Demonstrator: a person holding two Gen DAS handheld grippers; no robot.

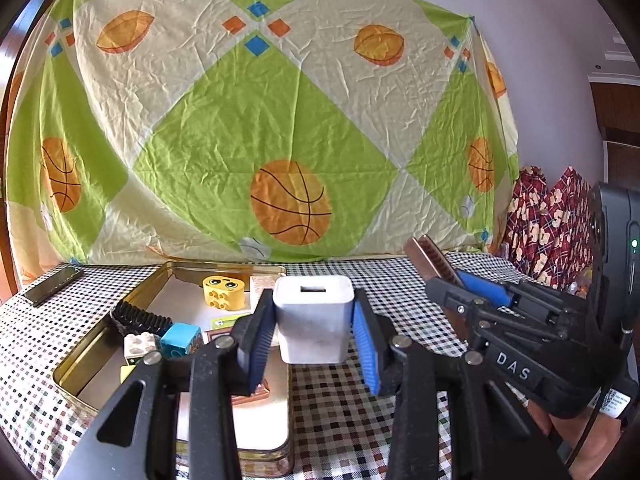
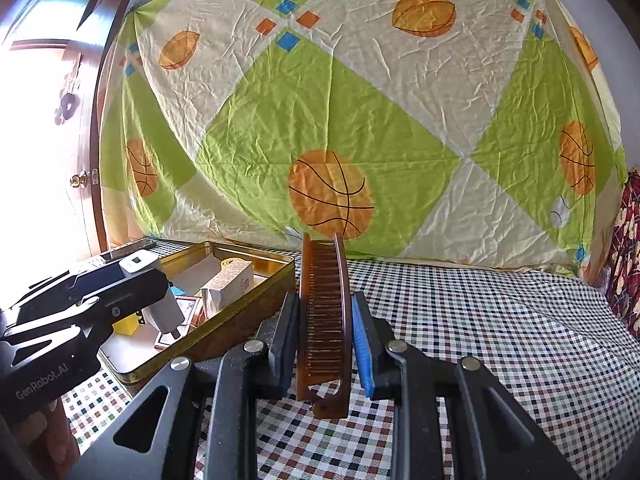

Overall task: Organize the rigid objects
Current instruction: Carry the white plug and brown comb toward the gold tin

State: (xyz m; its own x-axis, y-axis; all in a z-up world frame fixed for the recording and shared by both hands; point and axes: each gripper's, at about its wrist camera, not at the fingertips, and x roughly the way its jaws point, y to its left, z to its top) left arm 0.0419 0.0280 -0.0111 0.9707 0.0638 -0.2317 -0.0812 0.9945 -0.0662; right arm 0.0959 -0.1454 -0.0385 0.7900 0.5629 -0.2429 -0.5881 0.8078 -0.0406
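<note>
White charger (image 1: 313, 319) sits gripped in the left tool (image 1: 313, 342) at lower centre, over the tin (image 1: 224, 270); the right tool (image 2: 325, 340) clamps a brown comb (image 2: 325, 320)

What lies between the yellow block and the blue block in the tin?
In the left wrist view, only bare tin floor separates the yellow block from the blue block; a black comb lies just left of that stretch.

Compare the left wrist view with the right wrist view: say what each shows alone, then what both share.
Only the left wrist view shows the yellow block, blue block and black comb in the tin. Only the right wrist view shows the door knob and white box. Both show the gold tin, the white charger in the left gripper and the brown comb in the right gripper.
</note>
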